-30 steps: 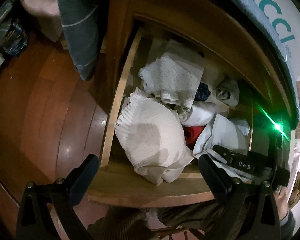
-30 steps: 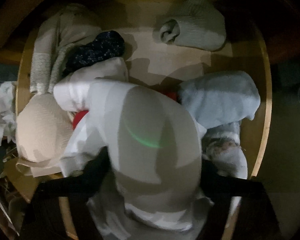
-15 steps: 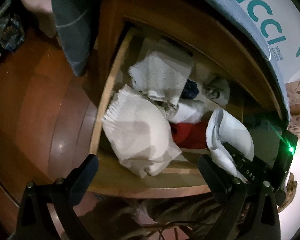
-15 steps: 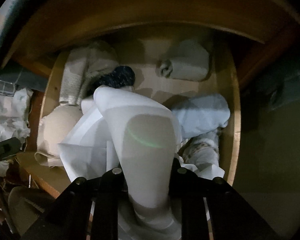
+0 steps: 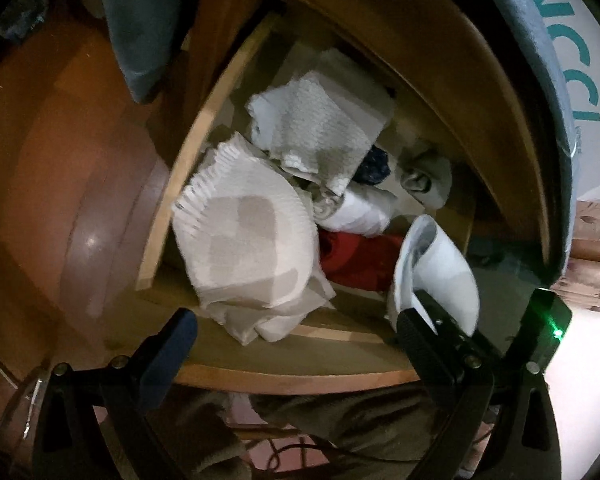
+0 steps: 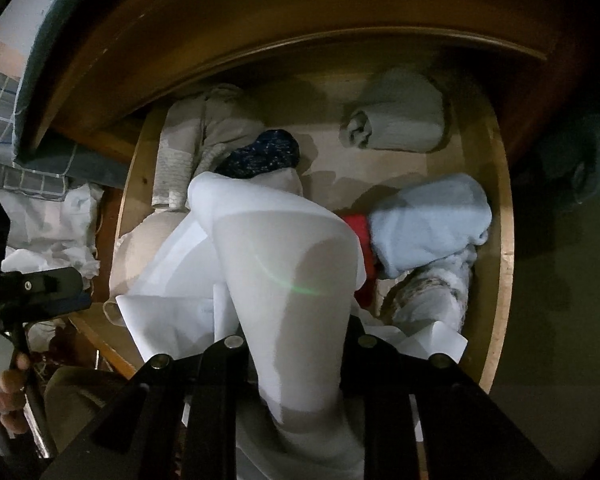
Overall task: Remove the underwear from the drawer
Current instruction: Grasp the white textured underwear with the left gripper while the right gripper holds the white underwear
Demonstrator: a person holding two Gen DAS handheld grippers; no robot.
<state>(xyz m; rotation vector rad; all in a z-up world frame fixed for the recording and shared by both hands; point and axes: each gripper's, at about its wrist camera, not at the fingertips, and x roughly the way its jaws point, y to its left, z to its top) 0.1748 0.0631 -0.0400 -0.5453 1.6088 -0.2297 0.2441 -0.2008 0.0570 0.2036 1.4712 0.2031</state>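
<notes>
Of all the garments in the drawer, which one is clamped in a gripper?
The smooth white garment, pinched in the right gripper and raised above the pile; the red piece and the others lie loose.

- red cloth (image 5: 356, 256), bunched among the other fabrics;
- navy speckled bundle (image 5: 374, 166), behind the red cloth, a white roll between them;
- grey rolled sock (image 5: 424, 178), further back from the red cloth and to its right, lying alone;
- pale blue fluffy roll (image 6: 428, 220), touching the red cloth's right side;
- white waffle-textured cloth (image 5: 320, 128), behind and left of the red cloth;
- wooden floor (image 5: 60, 160), well left of the red cloth (glossy, reddish);
- dark cloth with a pale stripe (image 5: 140, 28), hanging far back and left.
</notes>
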